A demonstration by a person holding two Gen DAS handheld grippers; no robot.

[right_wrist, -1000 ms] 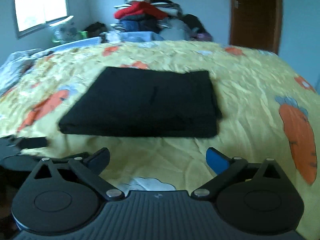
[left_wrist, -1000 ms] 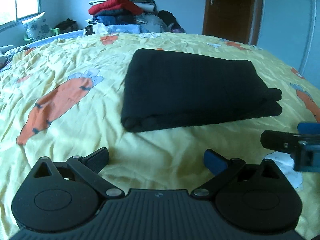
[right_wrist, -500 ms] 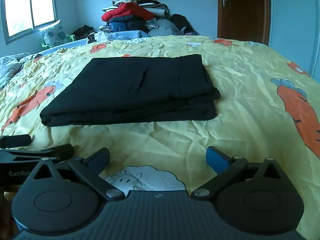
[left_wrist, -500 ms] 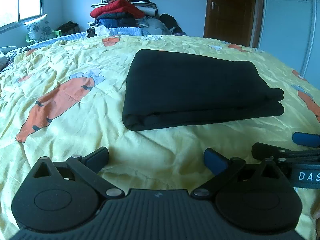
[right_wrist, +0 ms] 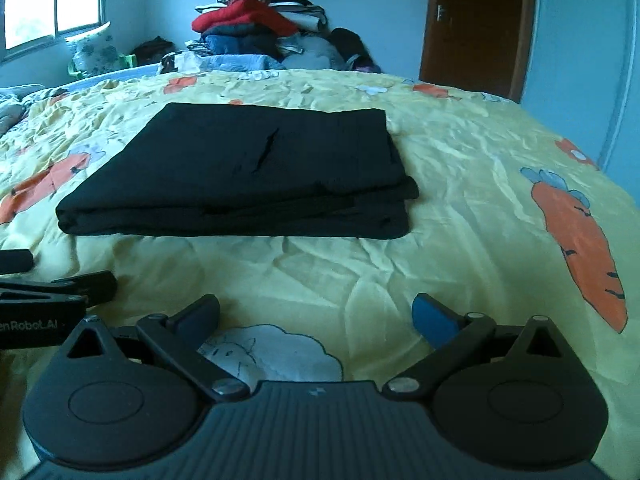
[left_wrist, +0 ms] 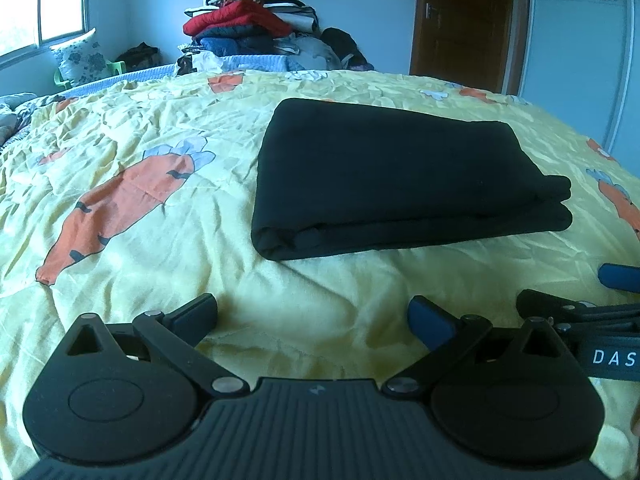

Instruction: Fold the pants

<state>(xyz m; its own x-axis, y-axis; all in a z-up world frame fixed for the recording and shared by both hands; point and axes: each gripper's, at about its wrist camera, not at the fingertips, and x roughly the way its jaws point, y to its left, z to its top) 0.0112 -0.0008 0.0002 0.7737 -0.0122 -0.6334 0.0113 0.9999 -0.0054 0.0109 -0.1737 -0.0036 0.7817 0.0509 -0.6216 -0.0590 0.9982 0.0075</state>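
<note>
The black pants point(left_wrist: 396, 176) lie folded into a flat rectangle on the yellow carrot-print bedspread point(left_wrist: 140, 160). They also show in the right wrist view point(right_wrist: 244, 172). My left gripper point(left_wrist: 314, 316) is open and empty, low over the bed, short of the pants' near edge. My right gripper point(right_wrist: 316, 316) is open and empty, likewise in front of the pants. The right gripper's fingers point(left_wrist: 560, 304) show at the right of the left wrist view. The left gripper's fingers point(right_wrist: 60, 284) show at the left of the right wrist view.
A pile of clothes point(left_wrist: 248, 28) stands beyond the far edge of the bed. A brown door point(left_wrist: 464, 20) is at the back right. A window point(left_wrist: 40, 4) and a cushion point(left_wrist: 76, 60) are at the back left. White wardrobe point(left_wrist: 580, 52) on the right.
Both grippers have drawn back a little from the pants and come closer together side by side. The pants have not moved.
</note>
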